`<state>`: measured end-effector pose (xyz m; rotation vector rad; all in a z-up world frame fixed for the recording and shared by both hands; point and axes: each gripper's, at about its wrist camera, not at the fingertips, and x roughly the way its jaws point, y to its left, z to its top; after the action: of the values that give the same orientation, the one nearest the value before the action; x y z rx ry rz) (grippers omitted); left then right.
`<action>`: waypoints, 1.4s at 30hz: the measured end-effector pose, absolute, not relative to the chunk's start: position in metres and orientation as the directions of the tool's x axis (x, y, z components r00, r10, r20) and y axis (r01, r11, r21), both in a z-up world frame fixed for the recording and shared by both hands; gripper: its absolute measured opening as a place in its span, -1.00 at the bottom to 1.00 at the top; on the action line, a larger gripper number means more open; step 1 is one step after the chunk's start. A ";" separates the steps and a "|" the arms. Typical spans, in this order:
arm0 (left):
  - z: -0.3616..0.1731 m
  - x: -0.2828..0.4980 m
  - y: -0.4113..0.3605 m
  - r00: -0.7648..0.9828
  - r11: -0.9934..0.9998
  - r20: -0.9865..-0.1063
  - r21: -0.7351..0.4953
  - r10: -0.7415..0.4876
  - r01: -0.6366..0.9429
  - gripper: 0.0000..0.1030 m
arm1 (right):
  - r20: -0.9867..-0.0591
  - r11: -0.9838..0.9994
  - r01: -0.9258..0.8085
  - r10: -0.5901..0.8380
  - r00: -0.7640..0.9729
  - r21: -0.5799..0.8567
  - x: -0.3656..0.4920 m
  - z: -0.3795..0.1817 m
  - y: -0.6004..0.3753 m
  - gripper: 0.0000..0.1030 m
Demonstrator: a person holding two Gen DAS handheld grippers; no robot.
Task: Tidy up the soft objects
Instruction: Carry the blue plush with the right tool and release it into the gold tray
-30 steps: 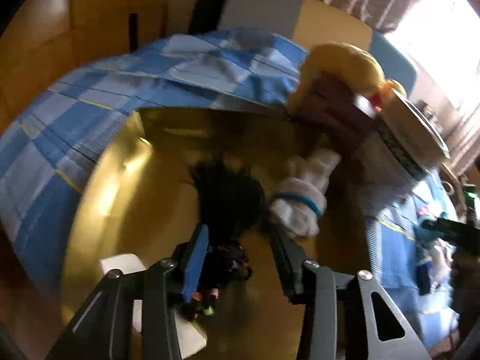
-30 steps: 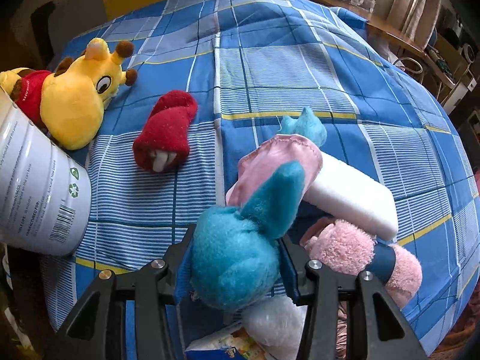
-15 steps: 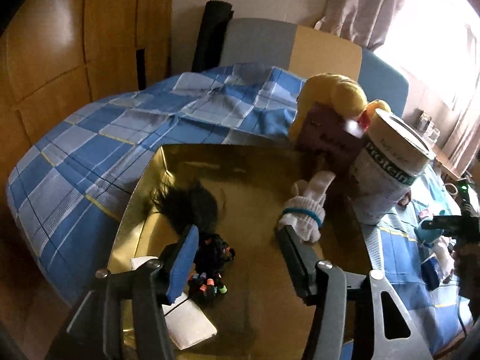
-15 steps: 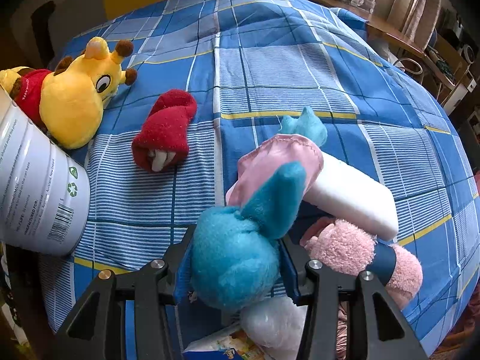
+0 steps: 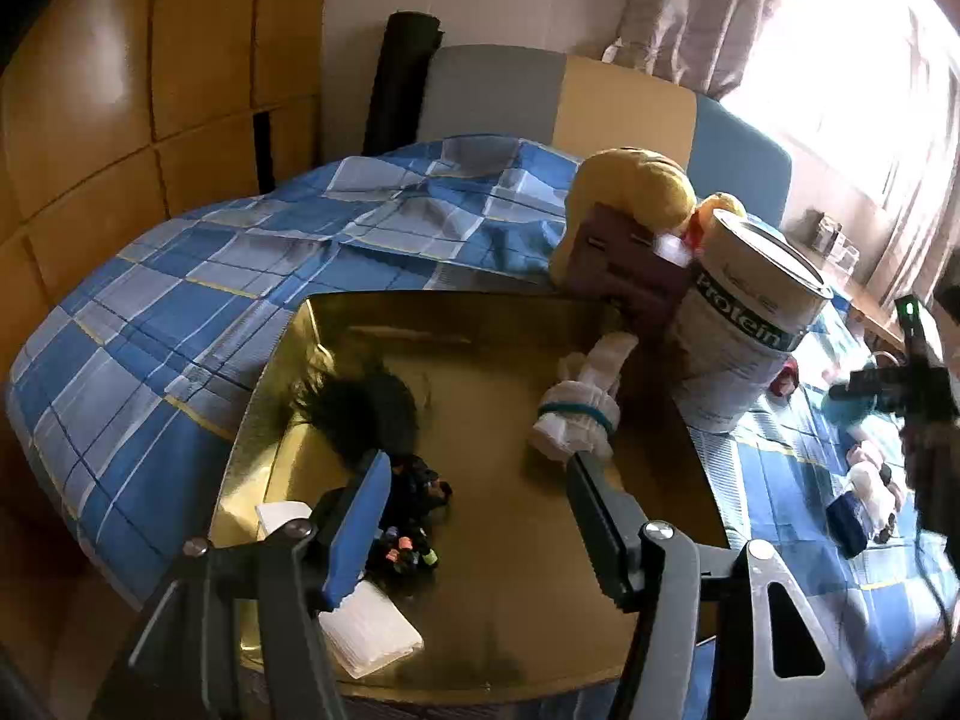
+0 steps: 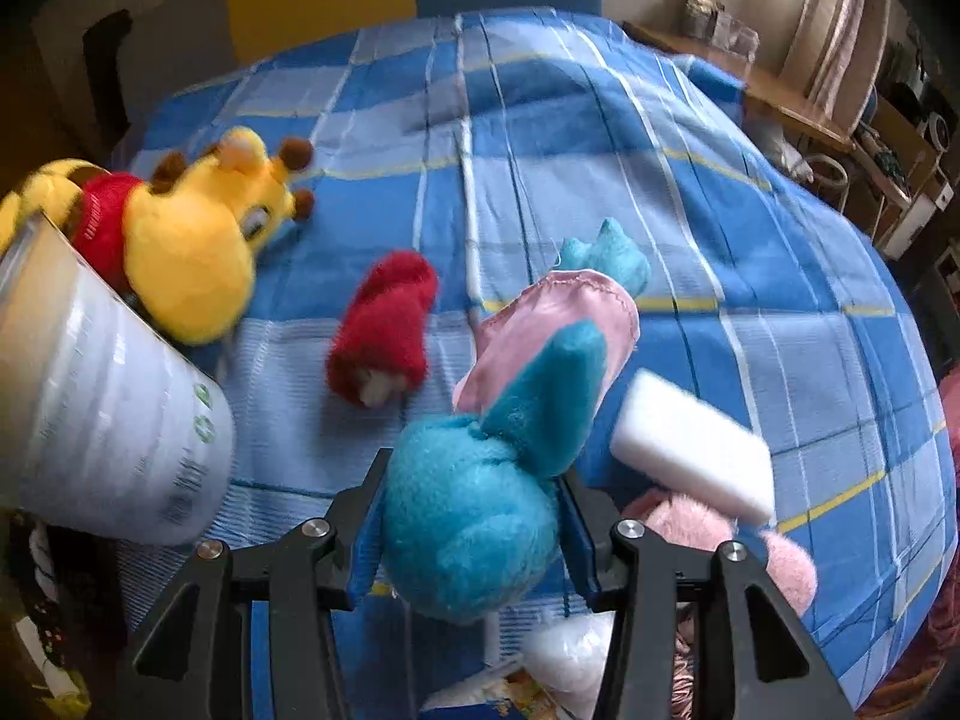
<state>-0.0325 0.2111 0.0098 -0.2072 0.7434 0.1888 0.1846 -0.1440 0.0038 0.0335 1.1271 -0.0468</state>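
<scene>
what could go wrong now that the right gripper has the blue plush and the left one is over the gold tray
The blue plush toy bulges well past the right gripper, and its long ear touches the pink cloth, so the cloth could drag along. The tilted protein can leans by the gold tray on the carry path and might topple if bumped. The left gripper, jaws just opened and empty, hangs near the black hairy item and could snag it.

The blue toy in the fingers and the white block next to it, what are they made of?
The blue toy looks like fuzzy plush fabric, with a smooth, slightly shiny pink lining on its ear. It bulges between the right gripper's fingers, so it is probably soft-stuffed. The white block looks matte and plain, maybe foam or sponge; the blur leaves that open.
</scene>
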 end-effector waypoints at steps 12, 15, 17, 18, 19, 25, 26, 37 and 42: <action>0.007 -0.034 0.204 0.719 0.969 -0.692 -0.127 0.068 -0.214 0.20 | -0.810 0.998 -0.015 -0.044 0.585 -0.065 0.234 0.096 -0.083 -0.04; 0.006 -0.035 0.201 0.720 0.971 -0.691 -0.125 0.060 -0.202 0.20 | -0.778 0.997 -0.042 -0.028 0.627 -0.069 0.246 0.122 -0.056 -0.04; 0.005 -0.035 0.200 0.719 0.972 -0.693 -0.130 0.052 -0.195 0.20 | -0.758 0.995 -0.082 0.014 0.652 -0.052 0.252 0.138 -0.032 -0.04; 0.005 -0.035 0.200 0.718 0.972 -0.694 -0.133 0.049 -0.195 0.20 | -0.747 0.992 -0.118 0.050 0.663 -0.039 0.253 0.147 -0.016 -0.04; 0.004 -0.035 0.200 0.718 0.972 -0.695 -0.135 0.047 -0.195 0.20 | -0.740 0.988 -0.154 0.083 0.667 -0.029 0.252 0.153 -0.002 -0.04; 0.001 -0.036 0.206 0.709 0.967 -0.703 -0.138 0.057 -0.214 0.20 | -0.705 0.915 -0.403 0.304 0.641 0.028 0.226 0.169 0.084 -0.04; 0.000 -0.036 0.208 0.707 0.966 -0.704 -0.137 0.061 -0.220 0.20 | -0.709 0.897 -0.441 0.334 0.621 0.036 0.219 0.167 0.098 -0.04; -0.005 -0.047 0.242 0.690 0.936 -0.710 -0.133 0.140 -0.327 0.25 | -0.797 0.699 -0.706 0.486 0.359 0.109 0.136 0.105 0.169 -0.04; -0.005 -0.055 0.256 0.684 0.919 -0.708 -0.129 0.177 -0.372 0.25 | -0.837 0.678 -0.717 0.479 0.264 0.162 0.116 0.063 0.190 -0.03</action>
<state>-0.0551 0.2561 -0.0048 -0.2730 0.7594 0.3117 0.1165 0.1901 0.0629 -0.2713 1.0187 0.8217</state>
